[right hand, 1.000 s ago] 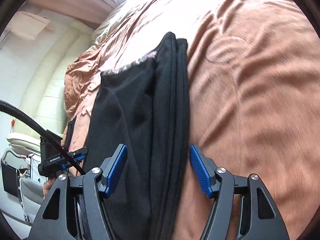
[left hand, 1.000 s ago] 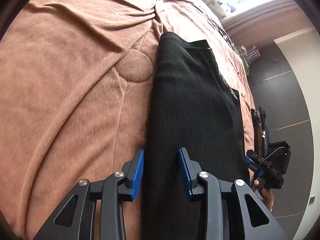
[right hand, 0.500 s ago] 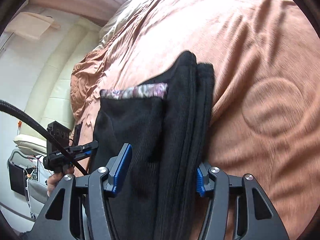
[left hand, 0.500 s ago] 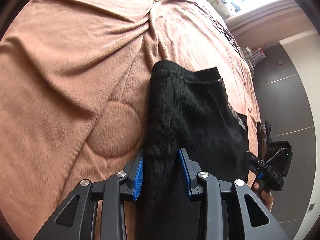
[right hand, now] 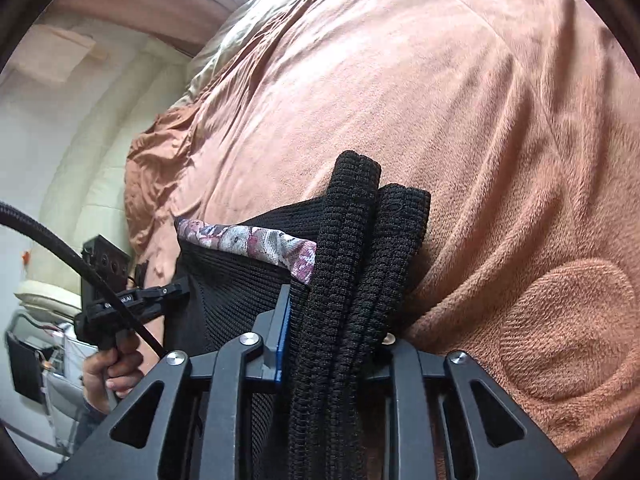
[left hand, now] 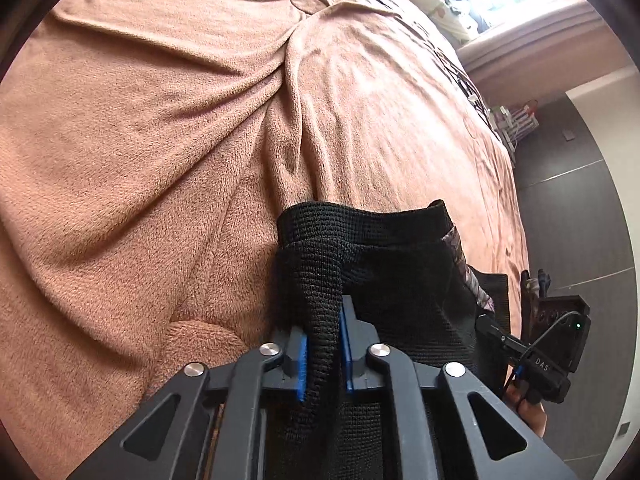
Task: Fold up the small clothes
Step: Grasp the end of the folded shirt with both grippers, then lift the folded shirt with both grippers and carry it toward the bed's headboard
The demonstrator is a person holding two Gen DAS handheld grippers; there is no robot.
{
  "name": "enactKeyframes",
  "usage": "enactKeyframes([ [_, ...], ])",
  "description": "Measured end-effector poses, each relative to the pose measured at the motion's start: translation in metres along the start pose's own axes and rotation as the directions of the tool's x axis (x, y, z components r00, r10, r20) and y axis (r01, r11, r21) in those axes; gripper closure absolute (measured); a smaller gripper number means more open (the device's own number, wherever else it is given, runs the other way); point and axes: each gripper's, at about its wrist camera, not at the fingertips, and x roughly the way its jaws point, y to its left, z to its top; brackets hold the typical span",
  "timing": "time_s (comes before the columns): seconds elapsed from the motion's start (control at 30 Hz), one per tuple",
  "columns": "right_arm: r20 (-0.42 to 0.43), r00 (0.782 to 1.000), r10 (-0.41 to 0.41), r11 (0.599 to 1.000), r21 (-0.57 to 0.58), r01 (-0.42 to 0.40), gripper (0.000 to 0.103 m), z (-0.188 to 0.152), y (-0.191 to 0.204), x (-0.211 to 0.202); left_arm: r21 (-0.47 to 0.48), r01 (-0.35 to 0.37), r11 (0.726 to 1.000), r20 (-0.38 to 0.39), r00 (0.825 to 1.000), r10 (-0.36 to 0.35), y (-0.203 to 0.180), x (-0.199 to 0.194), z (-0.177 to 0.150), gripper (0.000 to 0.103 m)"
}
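Plainly, both tools grip one dark garment over a bed.

Garment: a black knit garment (left hand: 400, 280) hangs lifted between the two tools, its far edge just above or touching the brown blanket (left hand: 160, 160); which, I cannot tell. A floral band (right hand: 256, 240) runs along one edge.

Left gripper: the left gripper (left hand: 323, 348) is clamped on a bunched ridge of the knit, its blue pads (left hand: 302, 360) pressed in from both sides. It takes a gathered fold and not a single layer, probably so that the stacked layers travel together.

Right gripper: the right gripper (right hand: 332, 344) is closed on two thick rolled edges of the same fabric. One blue pad (right hand: 282, 340) shows; the other is hidden behind the cloth. Holding the doubled edge keeps the layers aligned.

Spacing: the tools stand well apart along one side, each visible at the margin of the other's view, so the cloth between them stays fairly taut and does not sag into a heap.

Hands: a hand (right hand: 110, 364) wraps the left tool's handle in the right view; a hand (left hand: 528, 408) shows under the right tool's handle in the left view.

Step, as I judge it: the near side is being carried over to lay a fold.

Risk: the thick knit could slip out unevenly and skew the fold.
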Motion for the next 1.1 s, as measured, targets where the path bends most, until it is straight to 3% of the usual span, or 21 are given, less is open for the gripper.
enactKeyframes([
  [0.13,0.022,0.997,-0.068,0.996,-0.064,0.069,0.091,-0.006,0.027,-0.016,0.013,-0.005,1.0,0.043,0.999,0.004,-0.008,-0.013,-0.003,0.096],
  [0.5,0.14,0.984,-0.106,0.967,-0.217,0.135,0.092,-0.04,0.117,-0.087,0.088,0.06,0.994,0.141,0.987,-0.072,-0.046,-0.09,-0.018,0.097],
  [0.77,0.226,0.971,-0.081,0.946,-0.29,0.147,0.092,-0.09,0.168,-0.156,0.139,0.108,0.984,0.217,0.966,-0.137,-0.066,-0.156,-0.045,0.097],
  [1.1,0.319,0.947,-0.032,0.917,-0.368,0.155,0.092,-0.173,0.213,-0.238,0.196,0.132,0.972,0.311,0.932,-0.189,-0.082,-0.243,-0.102,0.097],
])
